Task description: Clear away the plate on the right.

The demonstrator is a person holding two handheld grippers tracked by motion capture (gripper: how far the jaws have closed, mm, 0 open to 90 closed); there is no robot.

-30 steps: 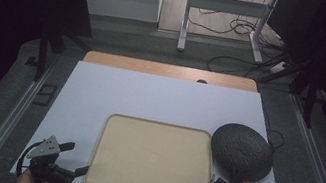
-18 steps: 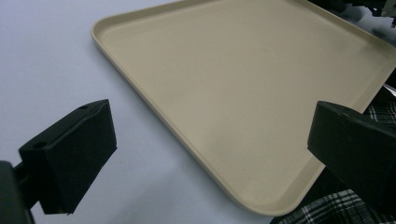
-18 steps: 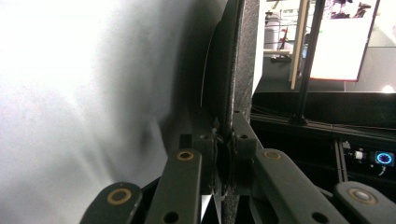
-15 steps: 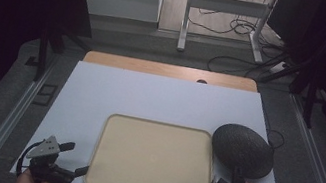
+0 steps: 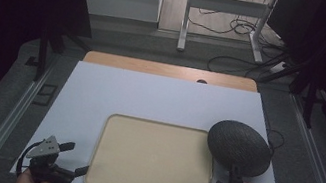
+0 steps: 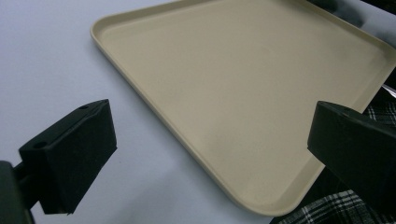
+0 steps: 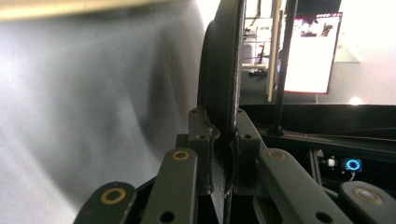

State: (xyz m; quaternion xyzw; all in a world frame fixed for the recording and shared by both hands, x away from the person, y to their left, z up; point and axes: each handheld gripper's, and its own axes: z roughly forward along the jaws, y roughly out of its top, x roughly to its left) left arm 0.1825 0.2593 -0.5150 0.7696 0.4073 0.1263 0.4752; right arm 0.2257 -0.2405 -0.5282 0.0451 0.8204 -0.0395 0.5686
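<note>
The right tool (image 5: 233, 177) is clamped on the near rim of a dark round plate (image 5: 239, 147), its jaws pressed to both faces of the rim, as the right gripper view shows (image 7: 219, 135) with the plate (image 7: 224, 70) seen edge-on and rising straight up between them. In the high view the plate stands by the right edge of the white table (image 5: 160, 96), just past the far right corner of the tray (image 5: 151, 158), and it overlaps that corner a little. Whether it touches the tray I cannot tell.

The beige tray lies flat near the front edge of the table, with nothing on it. Its left rim runs close to the left tool (image 5: 73, 159), which rests at the front left corner of the table with its jaws wide and nothing between them. In the left gripper view the left tool (image 6: 210, 154) frames the near corner of the tray (image 6: 243, 93), but the jaws do not touch it.

The far half of the table and the strip left of the tray are bare. A wooden strip (image 5: 169, 70) borders the far edge.
</note>
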